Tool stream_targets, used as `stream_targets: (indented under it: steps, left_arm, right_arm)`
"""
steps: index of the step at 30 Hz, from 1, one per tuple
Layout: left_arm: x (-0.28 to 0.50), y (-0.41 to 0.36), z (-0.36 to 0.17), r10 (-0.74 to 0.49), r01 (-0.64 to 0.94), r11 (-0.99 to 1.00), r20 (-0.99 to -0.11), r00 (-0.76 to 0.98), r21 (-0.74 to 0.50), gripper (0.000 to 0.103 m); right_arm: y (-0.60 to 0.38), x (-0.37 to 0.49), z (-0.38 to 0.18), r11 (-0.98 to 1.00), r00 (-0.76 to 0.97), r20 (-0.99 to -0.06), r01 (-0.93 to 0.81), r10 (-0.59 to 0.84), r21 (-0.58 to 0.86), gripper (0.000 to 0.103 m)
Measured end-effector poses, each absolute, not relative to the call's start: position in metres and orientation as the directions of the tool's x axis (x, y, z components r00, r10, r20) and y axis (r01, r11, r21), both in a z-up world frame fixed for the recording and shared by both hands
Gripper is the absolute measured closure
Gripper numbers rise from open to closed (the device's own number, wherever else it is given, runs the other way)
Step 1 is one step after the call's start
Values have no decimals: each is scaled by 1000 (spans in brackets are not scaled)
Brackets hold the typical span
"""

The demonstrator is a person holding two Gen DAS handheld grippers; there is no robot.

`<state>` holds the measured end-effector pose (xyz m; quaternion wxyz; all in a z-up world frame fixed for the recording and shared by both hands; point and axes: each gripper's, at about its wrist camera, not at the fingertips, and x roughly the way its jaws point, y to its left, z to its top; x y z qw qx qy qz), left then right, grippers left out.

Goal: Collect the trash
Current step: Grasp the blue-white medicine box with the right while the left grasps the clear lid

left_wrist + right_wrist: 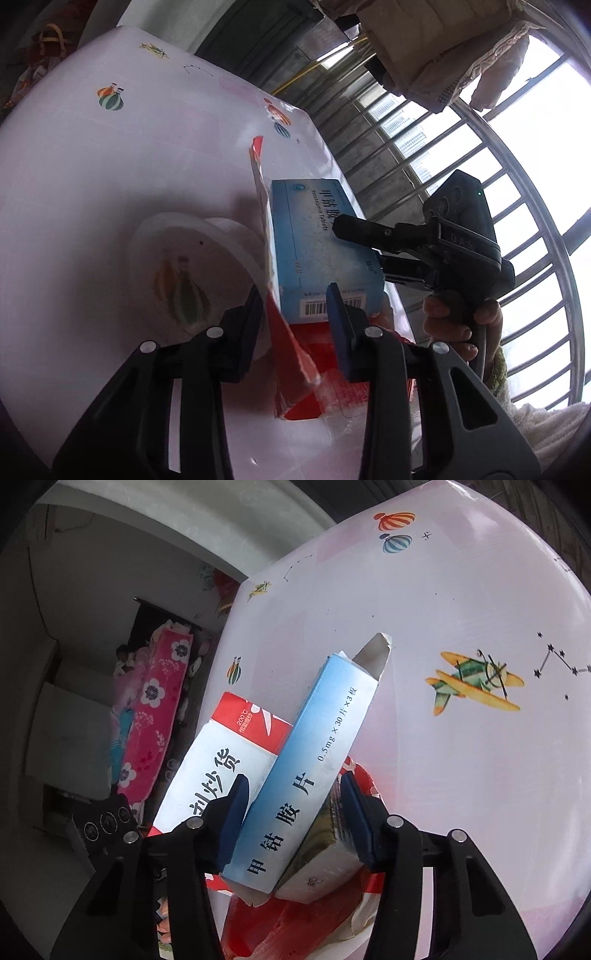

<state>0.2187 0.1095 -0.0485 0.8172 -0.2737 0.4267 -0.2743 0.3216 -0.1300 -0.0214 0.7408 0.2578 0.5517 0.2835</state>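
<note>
A: Pinching the blue tablet carton (295, 794) across its narrow sides, the right claw (291, 816) has the box between its blue pads, which appear to press its two long faces.

B: And its lie?

A: The carton's long axis runs away from that claw, its torn-open flap end pointing out over the tabletop (461, 590) toward the printed aeroplane. It sits raised, leaning on a white-and-red box (225, 760) just beside it.

B: How would it handle?

A: Probably light and thin-walled, likely empty; a hard squeeze would crush it. A hold near the closed end, across the narrow sides, looks safest.

B: The other claw?

A: The left claw (295, 310), partly closed, straddles a red wrapper (295, 354) standing on edge beside the carton's barcode end; whether its pads (340, 325) actually grip the wrapper is unclear. A white plastic cup (192, 266) lies on its side beyond the wrapper, away from the carton.
</note>
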Motion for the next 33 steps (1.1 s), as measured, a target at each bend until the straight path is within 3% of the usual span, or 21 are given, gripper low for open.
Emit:
stream_targets:
  steps: [11,15,20,33]
  left_arm:
    - [136,65,-55,-741,287,666,-564,365,-689,71]
    - [120,66,-49,-720,275,684,-566,401,-675,69]
    - [109,78,-35,-685,258,712,-565,459,-654,65]
    - [93,119,-20,-610,176,742,-543,576,-647,62]
  right_arm:
    - [-164,224,-18,713,261,-669,-134,696,689,56]
    - [-179,206,-12,749,320,-689,-119,650,651,50]
    - [-200,196,-4,717,372,-643,-96,670,691,42]
    - [-241,172,-16,621,417,-568,8,710,783,41]
